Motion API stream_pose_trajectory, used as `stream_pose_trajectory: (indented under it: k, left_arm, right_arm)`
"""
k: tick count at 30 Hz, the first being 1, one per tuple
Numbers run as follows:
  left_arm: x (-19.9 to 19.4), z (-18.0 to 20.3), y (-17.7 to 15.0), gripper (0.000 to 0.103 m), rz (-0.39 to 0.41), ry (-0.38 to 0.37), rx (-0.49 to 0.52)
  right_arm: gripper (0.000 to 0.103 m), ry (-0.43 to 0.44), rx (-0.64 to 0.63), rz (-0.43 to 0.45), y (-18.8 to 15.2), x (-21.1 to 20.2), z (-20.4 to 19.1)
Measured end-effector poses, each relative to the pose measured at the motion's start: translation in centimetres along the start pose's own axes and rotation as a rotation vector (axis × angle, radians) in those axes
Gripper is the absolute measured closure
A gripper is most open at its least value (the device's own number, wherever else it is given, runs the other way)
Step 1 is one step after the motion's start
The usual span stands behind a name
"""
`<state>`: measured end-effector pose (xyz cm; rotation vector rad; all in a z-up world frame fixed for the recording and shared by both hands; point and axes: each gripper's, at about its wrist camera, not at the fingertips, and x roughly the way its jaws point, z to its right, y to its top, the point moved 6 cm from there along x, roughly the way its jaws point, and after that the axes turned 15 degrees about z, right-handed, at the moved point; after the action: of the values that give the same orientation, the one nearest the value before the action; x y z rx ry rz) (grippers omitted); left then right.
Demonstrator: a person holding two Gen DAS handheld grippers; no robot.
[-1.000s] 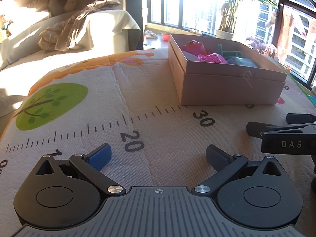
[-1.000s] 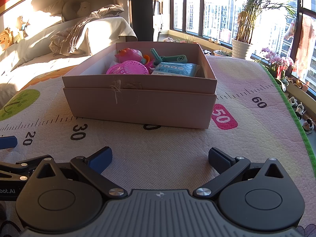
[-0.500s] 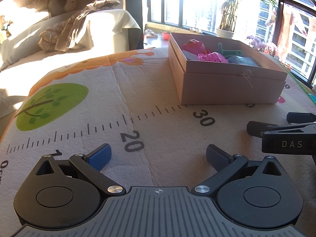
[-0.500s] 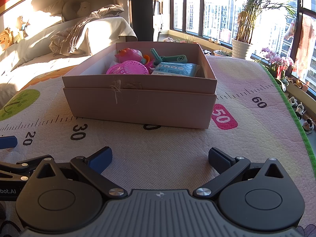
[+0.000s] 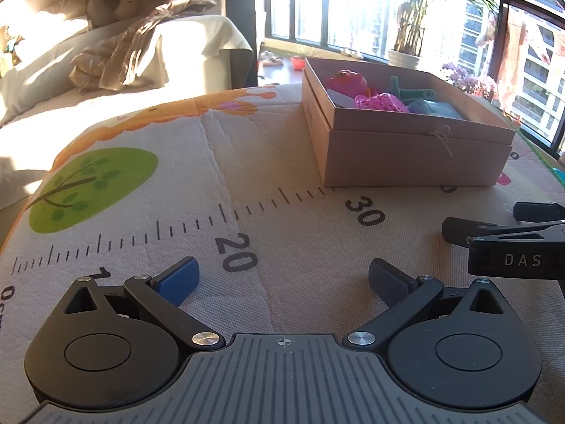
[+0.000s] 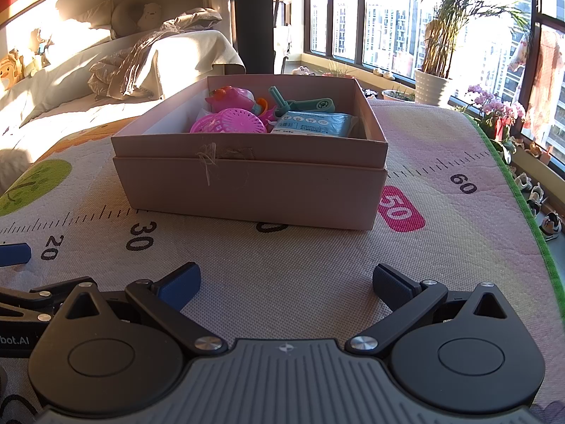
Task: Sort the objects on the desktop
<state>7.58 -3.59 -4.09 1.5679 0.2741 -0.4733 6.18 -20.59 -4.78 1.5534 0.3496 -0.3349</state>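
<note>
A pink cardboard box [image 6: 254, 187] stands on the printed ruler mat [image 6: 317, 258], and it shows in the left wrist view too as the box [image 5: 416, 155] at the upper right. Inside lie a pink toy [image 6: 231, 97], a pink perforated ball [image 6: 233, 123], a teal plastic tool [image 6: 303, 102] and a blue tissue pack [image 6: 314, 123]. My right gripper [image 6: 285, 281] rests low on the mat in front of the box, open and holding nothing. My left gripper [image 5: 282, 275] sits open near the "20" mark, also holding nothing. The right gripper's fingers [image 5: 459, 229] show at the left view's right edge.
A sofa [image 6: 106, 70] with a crumpled blanket and cushions stands behind the mat on the left. Windows, a potted plant [image 6: 434, 84] and pink flowers [image 6: 494, 109] lie to the right. The mat's green edge [image 6: 522, 212] drops off on the right, with shoes on the floor below.
</note>
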Motion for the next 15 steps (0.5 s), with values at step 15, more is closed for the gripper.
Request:
stream_pose_trajectory:
  k: [15]
  left_arm:
    - [-0.05,-0.06,-0.05,0.0,0.004,0.002,-0.005]
  right_arm:
    - [0.0,0.0,0.001,0.0,-0.01,0.04,0.0]
